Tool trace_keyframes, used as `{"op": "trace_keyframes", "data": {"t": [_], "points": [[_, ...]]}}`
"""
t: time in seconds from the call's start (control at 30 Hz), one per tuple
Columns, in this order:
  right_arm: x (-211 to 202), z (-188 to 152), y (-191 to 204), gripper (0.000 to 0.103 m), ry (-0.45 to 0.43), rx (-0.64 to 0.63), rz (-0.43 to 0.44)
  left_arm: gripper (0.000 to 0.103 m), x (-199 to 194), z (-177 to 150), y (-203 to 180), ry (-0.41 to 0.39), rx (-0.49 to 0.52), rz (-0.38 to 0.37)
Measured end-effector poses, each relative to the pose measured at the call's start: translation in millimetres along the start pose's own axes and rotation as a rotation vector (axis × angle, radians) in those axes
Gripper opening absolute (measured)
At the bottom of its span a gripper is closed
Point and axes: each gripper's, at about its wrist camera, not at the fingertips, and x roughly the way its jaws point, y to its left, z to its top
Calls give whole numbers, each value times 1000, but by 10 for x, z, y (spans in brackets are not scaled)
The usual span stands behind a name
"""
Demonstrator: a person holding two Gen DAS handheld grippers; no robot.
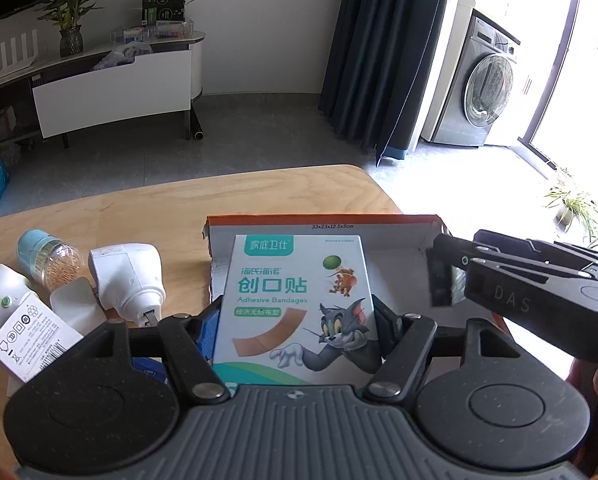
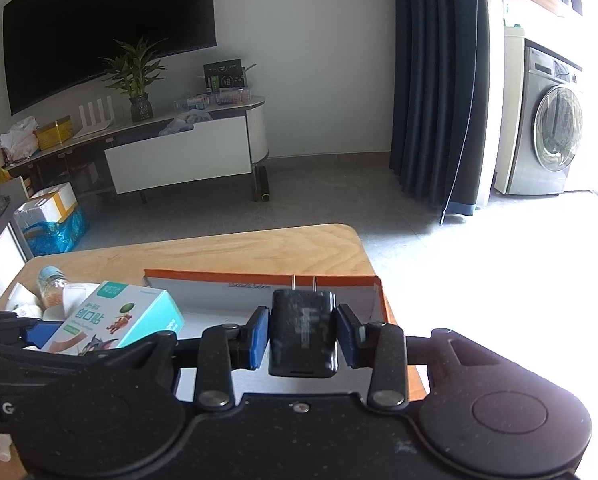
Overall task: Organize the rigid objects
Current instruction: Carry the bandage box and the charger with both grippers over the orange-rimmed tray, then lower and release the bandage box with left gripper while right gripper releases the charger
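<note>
Our left gripper [image 1: 297, 320] clamps the light, crushable bandage box [image 1: 295, 300] by its sides; our right gripper [image 2: 302, 334] pinches the rigid charger [image 2: 302, 336] over the cardboard tray [image 2: 259, 278].

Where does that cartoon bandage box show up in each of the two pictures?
Left wrist view: the bandage box fills the lower middle, face-on, between the left hand-held gripper's fingers, over the orange tray.
Right wrist view: the bandage box sits at lower left, tilted, partly behind a dark gripper body.
Shared landmark: the washing machine at right in both.
</note>
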Motion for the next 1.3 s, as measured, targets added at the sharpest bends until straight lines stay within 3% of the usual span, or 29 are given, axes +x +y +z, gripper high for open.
{"op": "trace_keyframes", "data": {"t": [0.33, 0.4, 0.43, 0.67, 0.8, 1.1, 1.3], "points": [[-282, 3, -253, 52, -84, 85, -19, 72, 216, 53, -137, 23, 12, -20], [-356, -8, -264, 52, -91, 84, -17, 92, 242, 72, -157, 27, 1, -36], [-390, -16, -265, 52, -94, 81, -18, 94, 227, 72, -160, 21, -6, -37], [-568, -21, -234, 58, -106, 84, -1, 96, -36, 36, -111, 3, -18, -12], [-657, -32, -179, 77, -111, 89, 8, 103, -218, 0, -59, -2, -12, 31], [-815, -104, -32, 88, -85, 79, 20, 103, -526, -146, 112, -5, -29, 101], [-871, -172, 91, 89, -59, 69, 42, 103, -674, -222, 240, -11, -46, 126]]}}
